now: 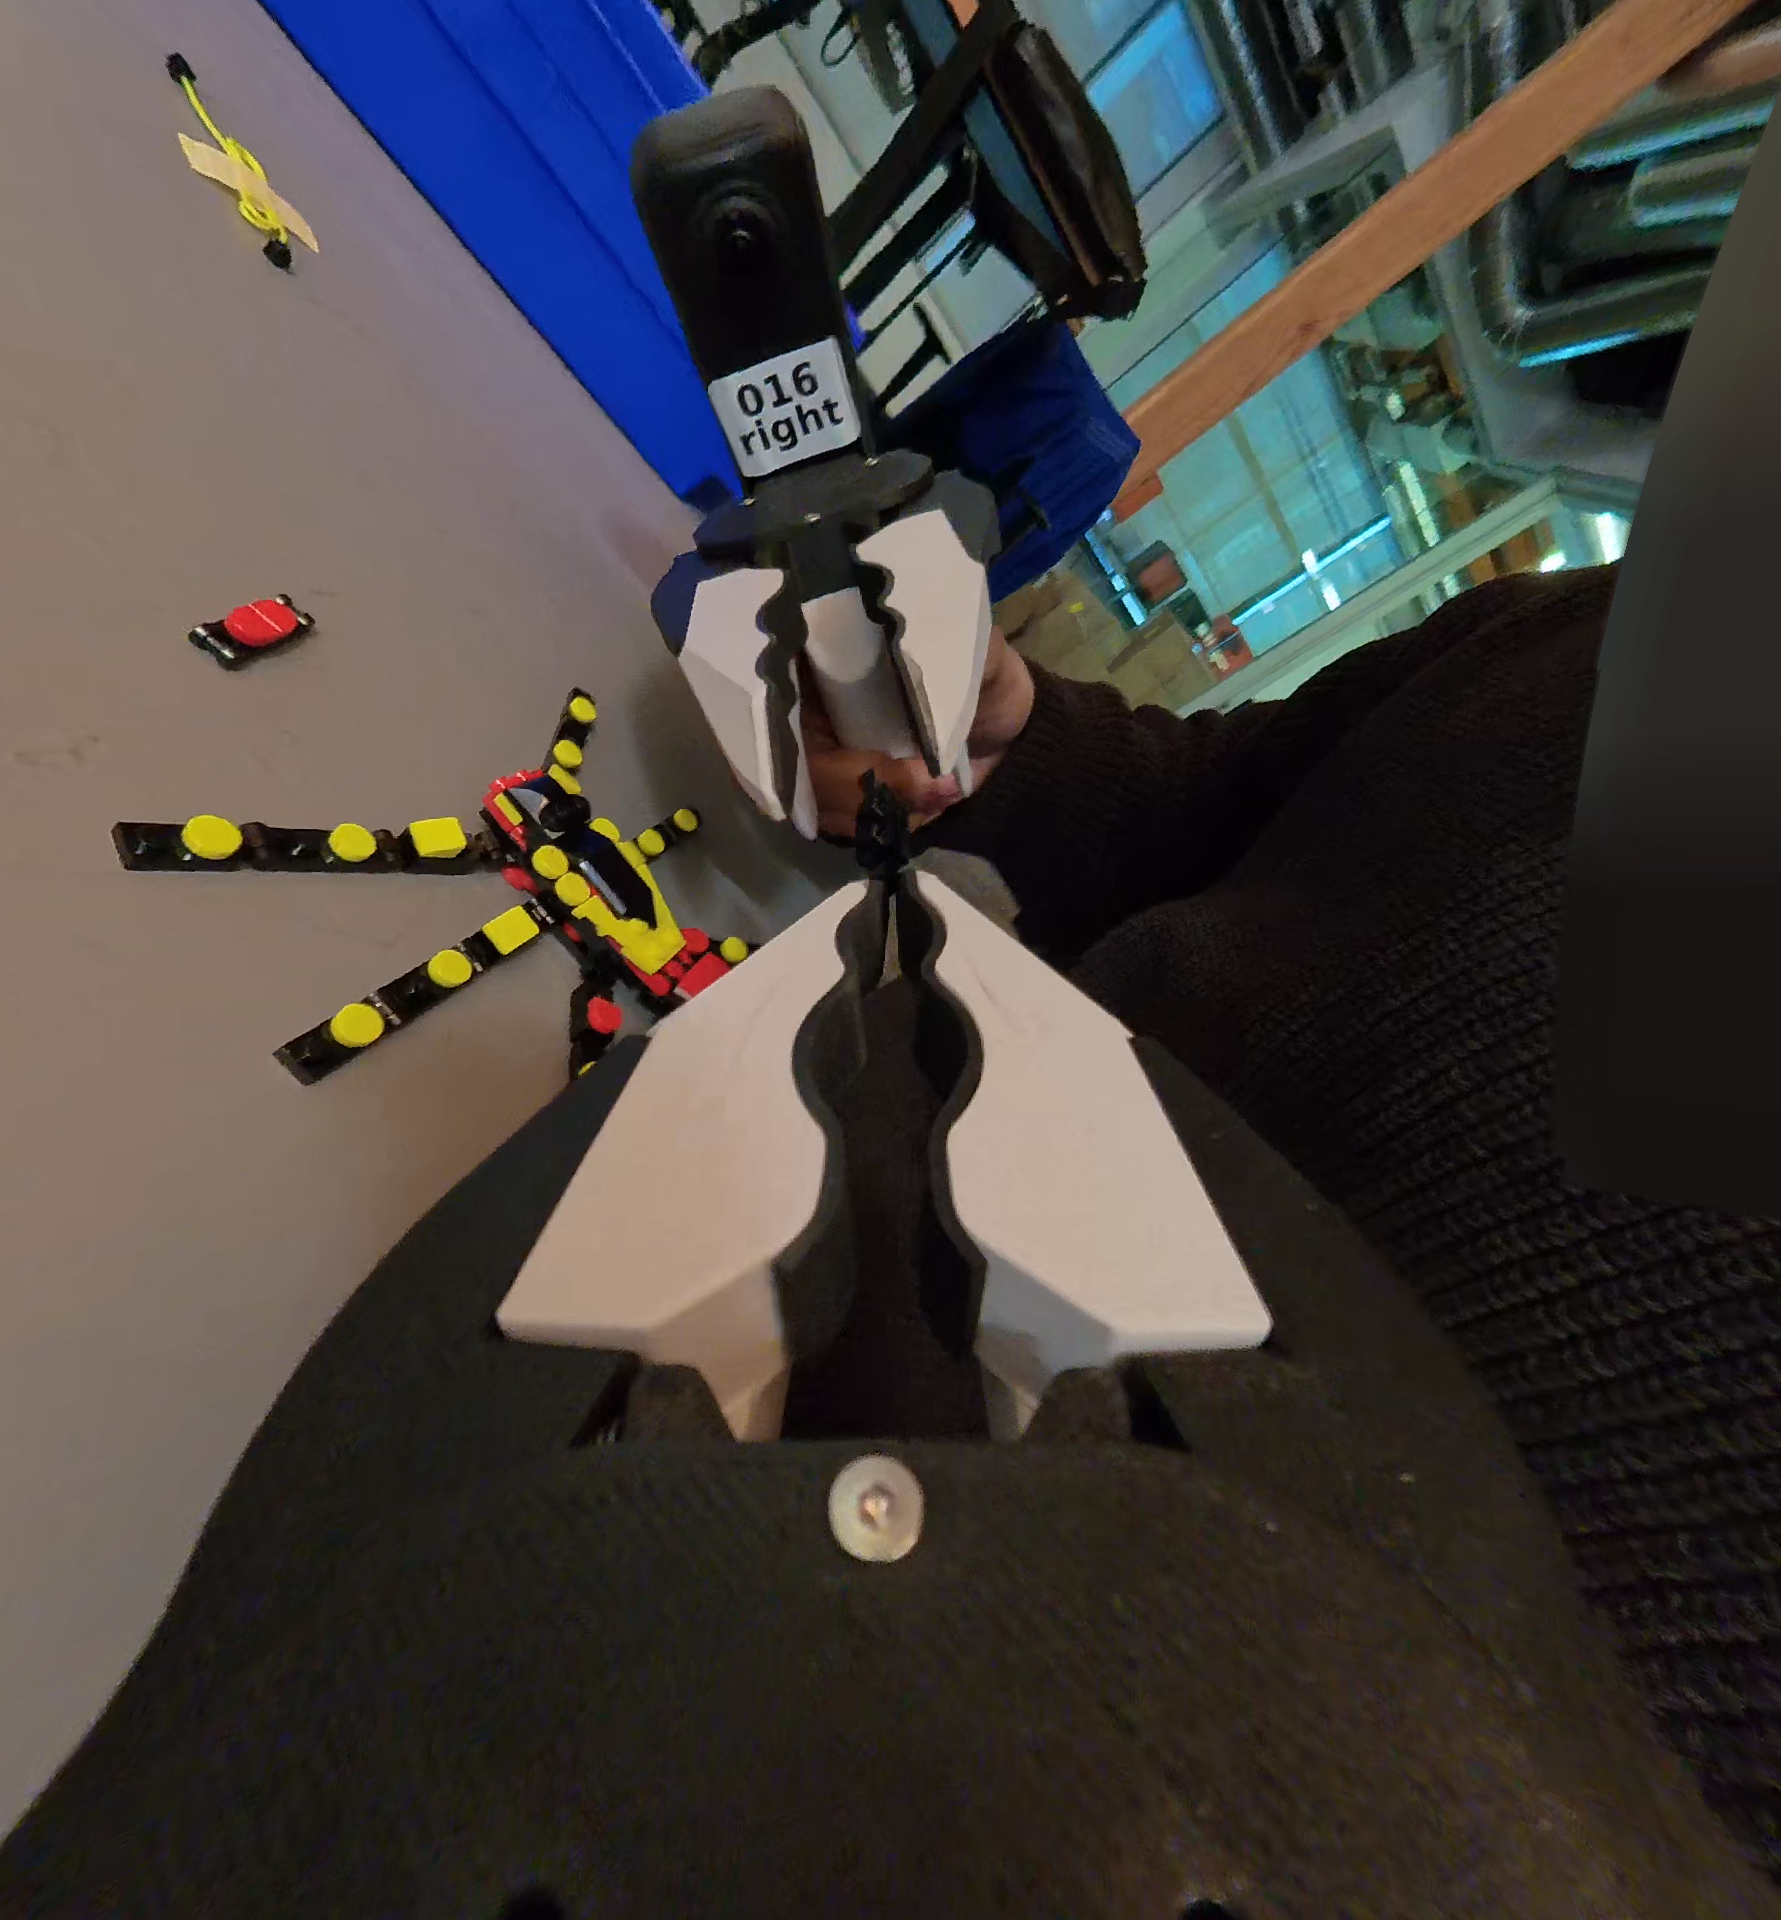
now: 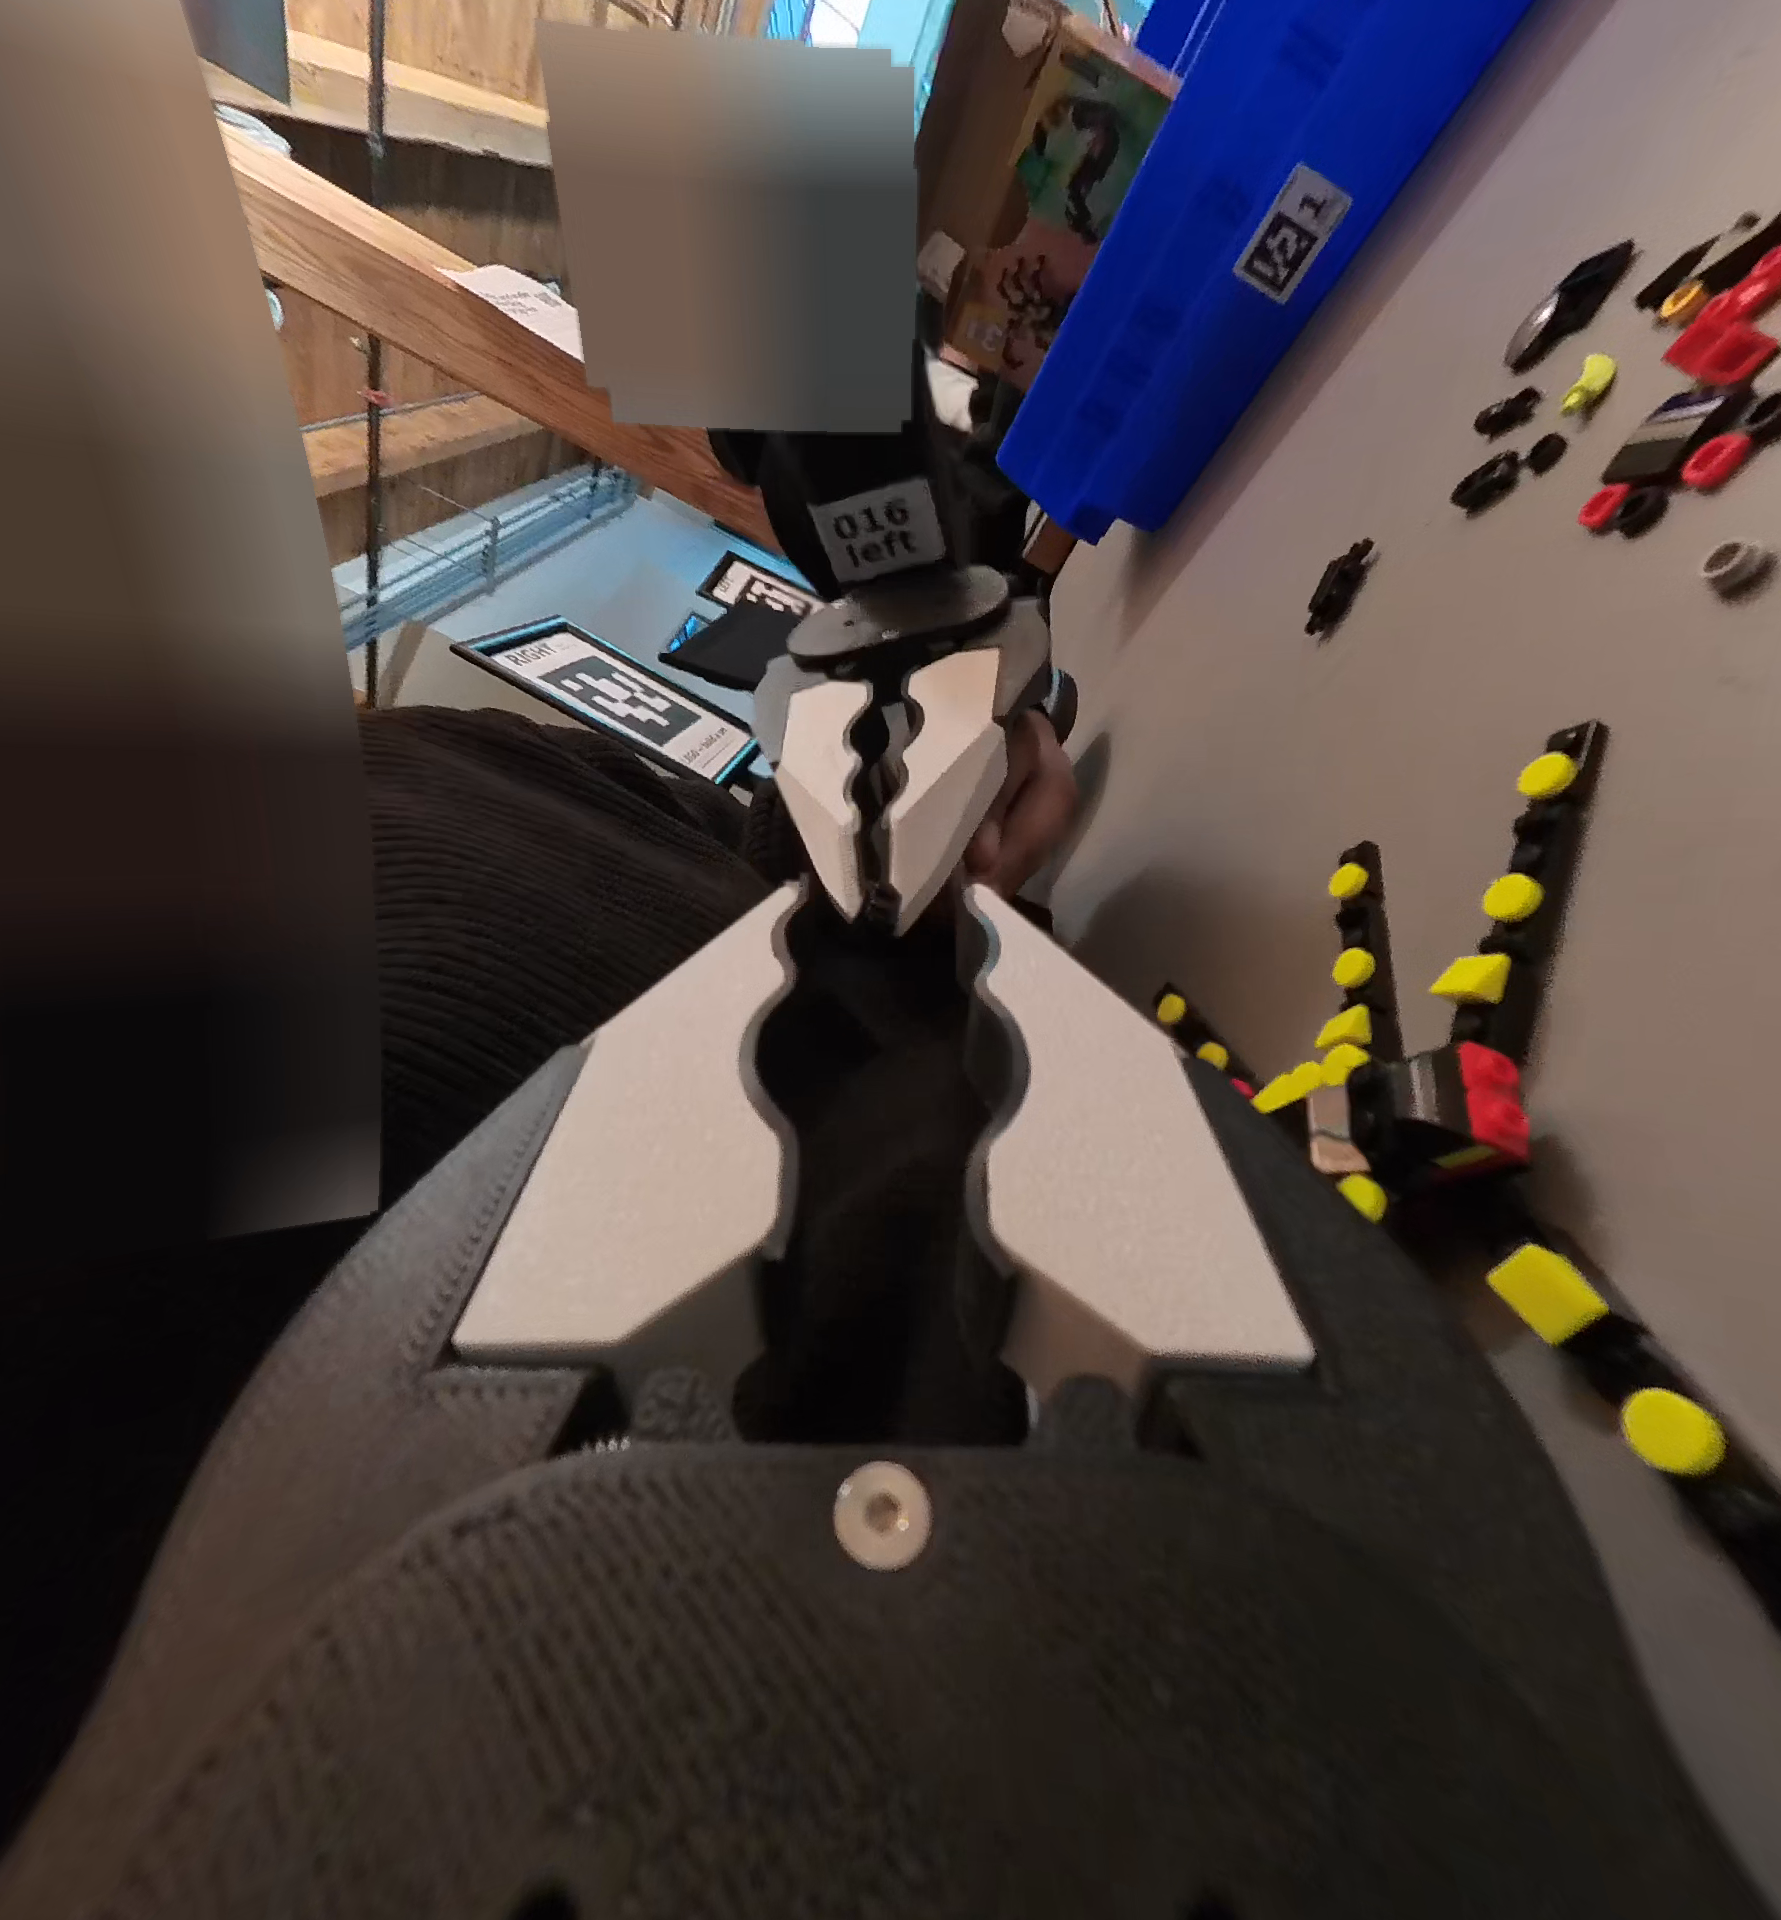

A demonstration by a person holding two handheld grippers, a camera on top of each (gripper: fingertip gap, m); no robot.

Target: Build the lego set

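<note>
My left gripper [image 1: 891, 883] is shut on a small black lego piece [image 1: 881, 829] that sticks out past its tips. My right gripper [image 2: 886, 899] is open, tip to tip with the left one, and its fingers stand on either side of the piece. It also shows in the left wrist view [image 1: 878, 795], and the left gripper shows shut in the right wrist view [image 2: 878, 912]. Both are held above the table edge. The partly built lego model [image 1: 595, 894], black with yellow and red parts and long studded arms, lies on the grey table [image 1: 190, 436]. It also shows in the right wrist view [image 2: 1437, 1101].
A blue bin [image 2: 1177, 312] stands at the table's back. Several loose black, red and yellow pieces [image 2: 1696, 343] lie beside it. A red-and-black piece [image 1: 252, 627] and a yellow string piece [image 1: 242, 182] lie farther along the table. A person's dark sleeve [image 1: 1385, 935] is close by. Only a small space, under 4 cm, lies between the two pairs of fingers.
</note>
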